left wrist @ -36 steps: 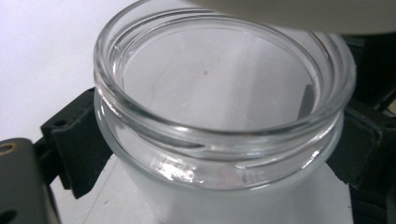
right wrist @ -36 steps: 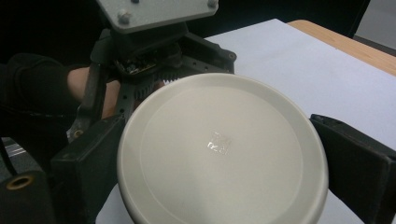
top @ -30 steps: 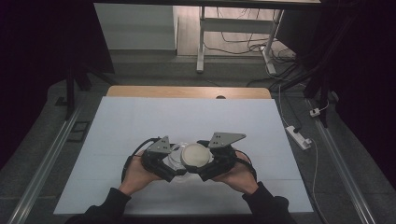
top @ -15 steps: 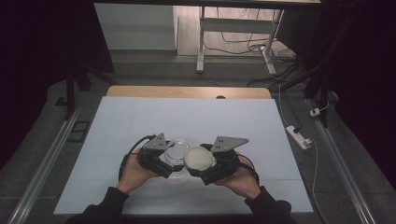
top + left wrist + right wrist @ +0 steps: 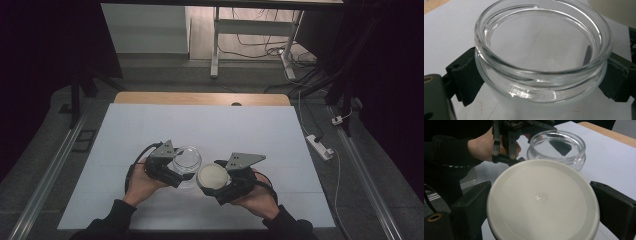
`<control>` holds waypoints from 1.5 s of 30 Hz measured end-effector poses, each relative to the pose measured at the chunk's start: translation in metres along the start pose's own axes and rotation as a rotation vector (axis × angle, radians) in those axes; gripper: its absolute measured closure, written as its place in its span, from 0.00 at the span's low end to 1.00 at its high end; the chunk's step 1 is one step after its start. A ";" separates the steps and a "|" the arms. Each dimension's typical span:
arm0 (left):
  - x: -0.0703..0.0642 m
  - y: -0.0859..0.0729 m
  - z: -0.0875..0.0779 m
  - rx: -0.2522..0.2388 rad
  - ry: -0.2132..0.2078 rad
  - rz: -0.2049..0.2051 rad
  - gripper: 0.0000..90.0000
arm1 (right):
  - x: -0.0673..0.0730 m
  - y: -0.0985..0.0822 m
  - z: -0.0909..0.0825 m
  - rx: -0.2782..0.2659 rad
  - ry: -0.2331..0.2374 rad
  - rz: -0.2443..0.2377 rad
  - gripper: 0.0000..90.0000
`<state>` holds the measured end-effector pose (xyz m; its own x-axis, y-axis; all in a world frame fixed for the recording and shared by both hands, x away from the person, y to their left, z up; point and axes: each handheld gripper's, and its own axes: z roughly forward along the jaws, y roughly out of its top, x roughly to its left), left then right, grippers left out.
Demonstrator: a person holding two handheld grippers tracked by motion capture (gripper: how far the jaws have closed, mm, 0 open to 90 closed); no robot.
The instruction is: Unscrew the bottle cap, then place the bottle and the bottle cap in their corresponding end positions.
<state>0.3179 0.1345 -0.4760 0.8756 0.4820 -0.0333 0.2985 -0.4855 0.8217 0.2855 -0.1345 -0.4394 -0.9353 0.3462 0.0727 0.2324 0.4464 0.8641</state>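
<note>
A low clear glass jar (image 5: 186,160) stands open-mouthed on the white table sheet, and my left gripper (image 5: 181,169) is shut on its sides. In the left gripper view the jar (image 5: 541,57) sits between the two black jaws, empty. My right gripper (image 5: 212,181) is shut on a round cream lid (image 5: 212,176), held just right of the jar and apart from it. The right gripper view has the lid (image 5: 541,200) clamped edge to edge, with the jar (image 5: 557,148) and the other hand's gripper (image 5: 510,142) beyond it.
A white sheet (image 5: 210,135) covers the table, with a strip of bare wood (image 5: 200,98) at its far edge. A power strip (image 5: 320,146) lies on the floor to the right. A desk frame and cables (image 5: 250,40) stand beyond the table.
The two grippers have drawn apart: the right one has carried the lid off the jar to the right, and the jar in the left gripper now stands open.
</note>
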 end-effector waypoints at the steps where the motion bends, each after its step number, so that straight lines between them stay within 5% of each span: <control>1: 0.000 0.000 0.000 0.000 0.002 -0.001 0.08 | 0.000 -0.001 0.000 0.000 0.000 -0.002 0.08; 17: 0.008 0.011 0.001 -0.025 0.024 -0.013 0.08 | 0.010 -0.012 0.002 0.020 -0.009 -0.024 0.08; 45: 0.041 0.029 0.032 -0.022 0.062 -0.020 0.08 | 0.017 -0.033 0.029 0.080 0.008 -0.052 0.08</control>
<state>0.3750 0.1171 -0.4716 0.8437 0.5365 -0.0152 0.3070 -0.4592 0.8336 0.2699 -0.1194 -0.4815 -0.9487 0.3144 0.0332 0.2040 0.5284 0.8241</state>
